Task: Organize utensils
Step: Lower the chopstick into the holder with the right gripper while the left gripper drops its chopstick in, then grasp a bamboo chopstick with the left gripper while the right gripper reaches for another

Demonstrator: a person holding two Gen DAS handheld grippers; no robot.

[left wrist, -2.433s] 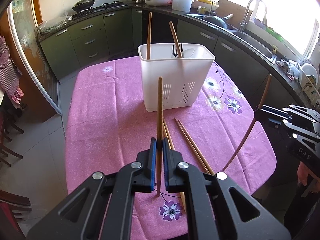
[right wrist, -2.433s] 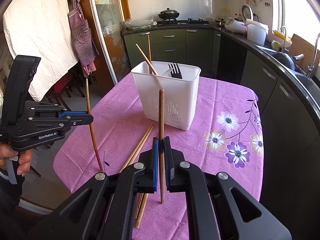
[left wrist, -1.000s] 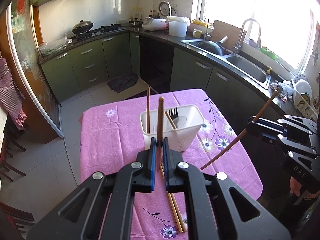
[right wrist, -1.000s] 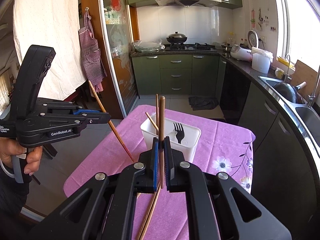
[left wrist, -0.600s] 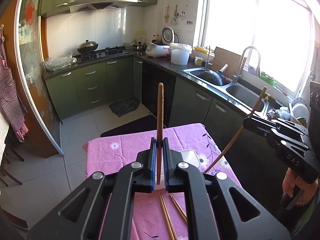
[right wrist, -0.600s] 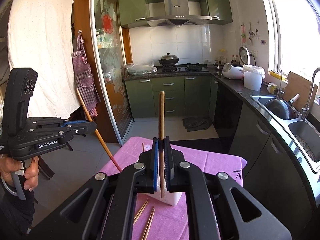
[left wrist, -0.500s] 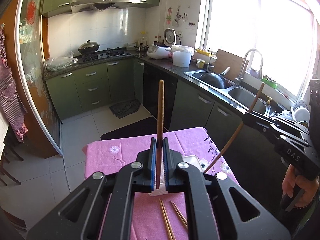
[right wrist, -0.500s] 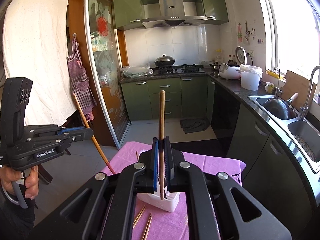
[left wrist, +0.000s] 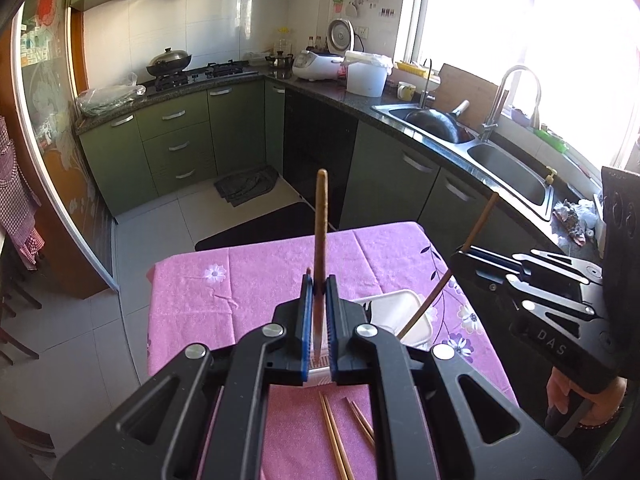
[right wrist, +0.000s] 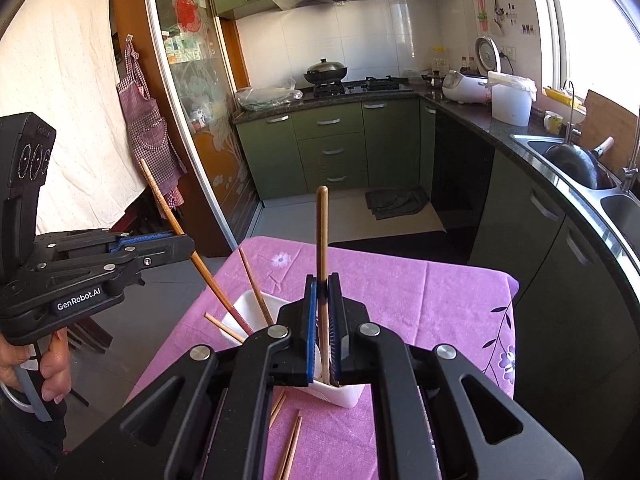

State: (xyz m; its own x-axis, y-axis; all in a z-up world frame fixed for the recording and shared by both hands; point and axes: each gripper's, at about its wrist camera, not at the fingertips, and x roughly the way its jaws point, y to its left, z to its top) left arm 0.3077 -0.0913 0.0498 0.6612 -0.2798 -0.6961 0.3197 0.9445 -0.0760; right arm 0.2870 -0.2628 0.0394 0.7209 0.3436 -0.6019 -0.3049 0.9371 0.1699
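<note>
Above the counter [left wrist: 240, 288], pink flowered cloth, both tongs raised over the white utensil holder [left wrist: 400, 300].

1. Left tongs [left wrist: 318, 284]: closed to a narrow gap, blue pads clamped on first chopstick [left wrist: 321, 220]. Gripped near its lower third, upper end projecting well beyond the fingertips. Seen from the right wrist view, tilted, with lower end down at the utensil holder opening. Inside or just above: cannot tell.
2. Right tongs [right wrist: 322, 284]: likewise closed, clamped on second chopstick [right wrist: 322, 232]. Seen from the left wrist view, slanted, with lower end at the near rim of the utensil holder. Contact with the rim: cannot tell.
3. Utensil holder: standing on the counter, partly hidden behind each pair of tongs. Two further chopsticks [right wrist: 252, 284] leaning inside.
4. Loose chopsticks [left wrist: 334, 432]: flat on the cloth, on the near side of the utensil holder, apart from both tongs.
</note>
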